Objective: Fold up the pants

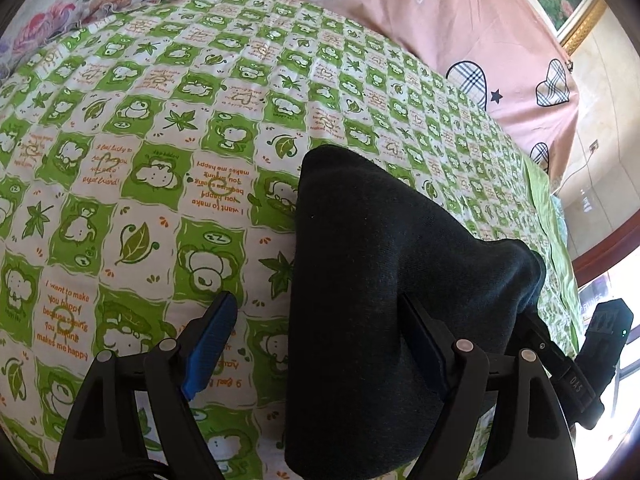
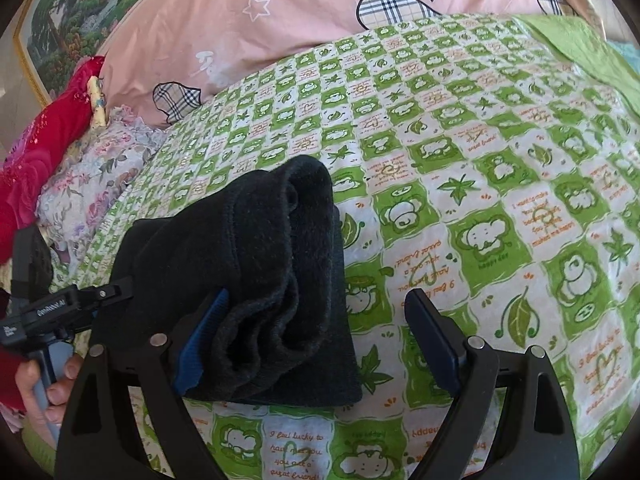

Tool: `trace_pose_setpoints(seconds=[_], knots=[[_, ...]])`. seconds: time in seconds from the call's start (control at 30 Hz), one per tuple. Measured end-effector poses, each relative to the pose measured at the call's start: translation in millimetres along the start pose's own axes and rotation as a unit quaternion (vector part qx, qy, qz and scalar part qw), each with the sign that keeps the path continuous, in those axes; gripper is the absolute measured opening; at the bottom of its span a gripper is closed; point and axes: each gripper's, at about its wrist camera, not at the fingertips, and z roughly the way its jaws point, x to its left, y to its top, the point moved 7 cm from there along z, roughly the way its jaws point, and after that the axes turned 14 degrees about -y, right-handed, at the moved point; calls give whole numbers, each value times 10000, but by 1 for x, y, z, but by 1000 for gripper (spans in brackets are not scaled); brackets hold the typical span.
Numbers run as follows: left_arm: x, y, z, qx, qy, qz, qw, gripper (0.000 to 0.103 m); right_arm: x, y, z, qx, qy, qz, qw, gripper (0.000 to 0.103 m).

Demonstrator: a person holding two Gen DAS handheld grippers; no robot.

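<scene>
Pants (image 2: 256,280), black, lie folded in a thick bundle on the bed (image 2: 480,200). Left gripper (image 1: 320,344) and right gripper (image 2: 316,340) both gape wide, holding nothing. Best finish: press layers flat, align edges.

Open green-checked bedspread (image 2: 480,184) all around folded pants (image 2: 264,280); pink quilt (image 2: 280,32) beyond.

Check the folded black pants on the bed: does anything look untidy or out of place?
Slightly. The pants form a compact bundle, but at its near end the layers bulge open in uneven loops instead of lying flat. Both tools are open, not gripping.
</scene>
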Motion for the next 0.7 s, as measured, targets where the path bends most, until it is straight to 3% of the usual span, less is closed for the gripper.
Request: trace_pose_setpoints(seconds=[0.17, 0.3, 0.37, 0.47, 0.7], knots=[[1, 0, 1, 25, -101, -32, 9999, 77, 3, -1, 3, 135, 381, 148, 9991, 79], [-8, -2, 3, 121, -442, -82, 9989, 49, 5, -3, 7, 240, 664, 293, 9971, 73], [-10, -2, 4, 116, -401, -78, 9991, 49, 7, -5, 7, 302, 811, 344, 9957, 65], [-12, -2, 4, 104, -372, -39, 9992, 48, 8, -6, 7, 334, 863, 361, 9951, 62], [-22, 1, -7, 7, -353, 129, 9993, 32, 16, -2, -9, 193, 1109, 271, 9933, 50]])
